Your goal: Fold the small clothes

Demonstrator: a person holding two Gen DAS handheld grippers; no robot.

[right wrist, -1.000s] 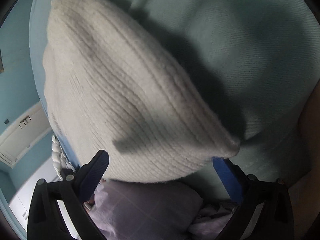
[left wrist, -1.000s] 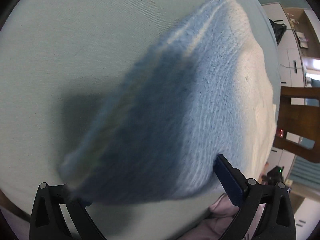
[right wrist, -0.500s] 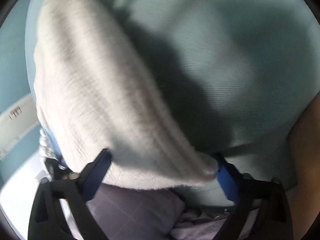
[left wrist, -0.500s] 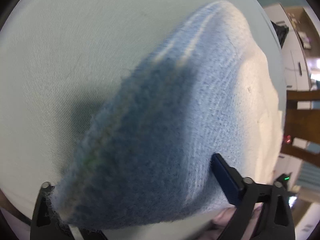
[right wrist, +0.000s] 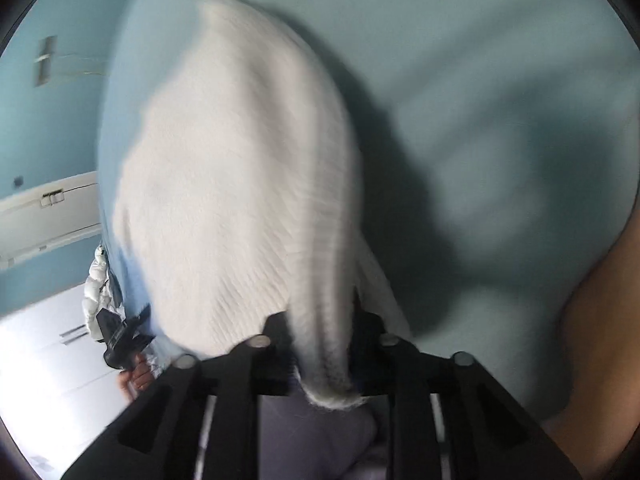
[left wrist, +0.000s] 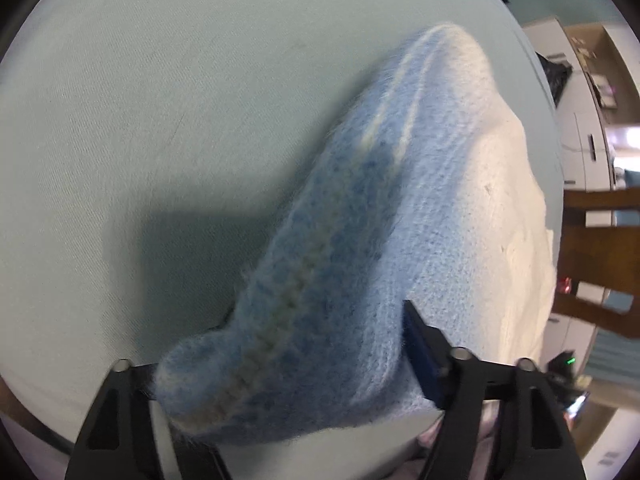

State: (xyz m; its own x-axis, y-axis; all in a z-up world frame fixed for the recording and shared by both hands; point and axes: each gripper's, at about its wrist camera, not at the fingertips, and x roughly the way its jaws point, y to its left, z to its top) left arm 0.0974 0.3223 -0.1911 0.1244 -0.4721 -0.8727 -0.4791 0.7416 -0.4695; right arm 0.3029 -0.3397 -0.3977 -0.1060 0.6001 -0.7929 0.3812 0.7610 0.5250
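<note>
A small knit garment, fuzzy blue on one part [left wrist: 360,280] and cream white on the other [right wrist: 240,184], lies on a pale green cloth-covered table [left wrist: 160,100]. My left gripper [left wrist: 280,384] stands with its jaws wide apart around the blue end, which lies between its fingers [left wrist: 424,356]. My right gripper [right wrist: 320,360] is shut on the white hem, which is pinched between its fingers [right wrist: 276,344]. The left gripper also shows at the lower left of the right wrist view [right wrist: 120,340].
A purple garment [right wrist: 320,440] lies under the right gripper at the table's near edge. A wooden chair [left wrist: 600,248] and white cabinets [left wrist: 584,120] stand beyond the table's right edge. A bare arm [right wrist: 592,340] is at the right.
My right gripper has closed on the white hem; it was open around it before. The garment has bunched and lifted. My left gripper stays open around the blue end.
</note>
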